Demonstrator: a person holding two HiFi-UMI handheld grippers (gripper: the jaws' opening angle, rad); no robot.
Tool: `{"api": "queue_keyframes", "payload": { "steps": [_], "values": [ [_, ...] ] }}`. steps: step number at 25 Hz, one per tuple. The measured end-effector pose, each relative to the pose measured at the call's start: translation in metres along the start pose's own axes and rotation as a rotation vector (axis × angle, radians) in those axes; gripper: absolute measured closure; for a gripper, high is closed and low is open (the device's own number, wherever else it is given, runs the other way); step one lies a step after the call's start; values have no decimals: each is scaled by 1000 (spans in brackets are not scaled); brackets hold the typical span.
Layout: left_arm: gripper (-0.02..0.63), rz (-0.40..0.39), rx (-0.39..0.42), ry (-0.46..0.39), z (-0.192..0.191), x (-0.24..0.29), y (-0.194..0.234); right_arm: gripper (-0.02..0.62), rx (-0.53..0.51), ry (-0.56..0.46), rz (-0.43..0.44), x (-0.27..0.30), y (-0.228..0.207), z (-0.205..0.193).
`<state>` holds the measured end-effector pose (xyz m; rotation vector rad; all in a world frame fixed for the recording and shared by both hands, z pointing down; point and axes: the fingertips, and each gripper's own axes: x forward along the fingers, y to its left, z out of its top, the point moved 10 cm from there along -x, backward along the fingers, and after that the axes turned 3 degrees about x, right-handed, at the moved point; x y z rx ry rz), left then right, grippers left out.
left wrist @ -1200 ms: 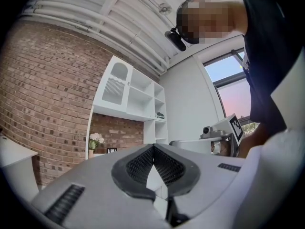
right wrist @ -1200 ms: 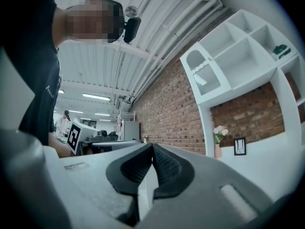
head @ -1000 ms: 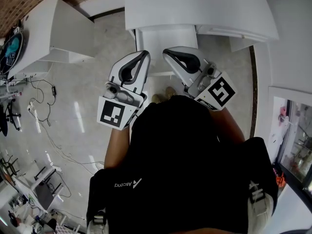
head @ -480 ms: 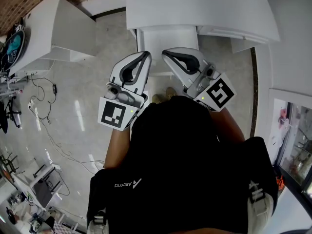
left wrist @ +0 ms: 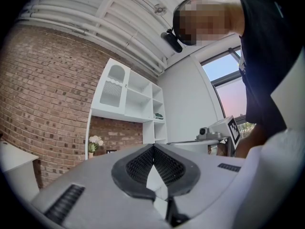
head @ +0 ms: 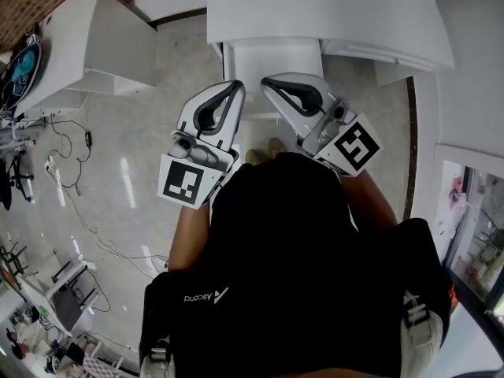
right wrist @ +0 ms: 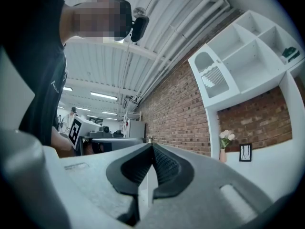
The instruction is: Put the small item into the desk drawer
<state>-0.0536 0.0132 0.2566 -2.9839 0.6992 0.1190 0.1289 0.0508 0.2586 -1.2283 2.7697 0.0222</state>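
Note:
In the head view my left gripper [head: 234,87] and right gripper [head: 268,85] are held side by side in front of the person's chest, tips pointing away from the body. Both are shut, the dark pads meeting with nothing between them, as the left gripper view [left wrist: 153,147] and the right gripper view [right wrist: 152,146] also show. Below the tips stands a white drawer unit [head: 272,65] at the edge of the white desk [head: 315,10]; I cannot tell whether a drawer is open. No small item shows in any view.
A white cabinet [head: 87,46] stands at the left, with cables [head: 71,164] trailing over the pale floor. The person's shoes [head: 264,152] are just short of the drawer unit. A white wall shelf [left wrist: 126,97] hangs on the brick wall above a flower vase [left wrist: 94,142].

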Motion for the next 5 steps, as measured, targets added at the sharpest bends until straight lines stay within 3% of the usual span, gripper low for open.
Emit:
{"api": "queue_keyframes", "payload": {
  "steps": [5],
  "values": [
    [607,2,3,9,-2,-2,0,595,-2,11,12,2,1,-2]
  ]
}}
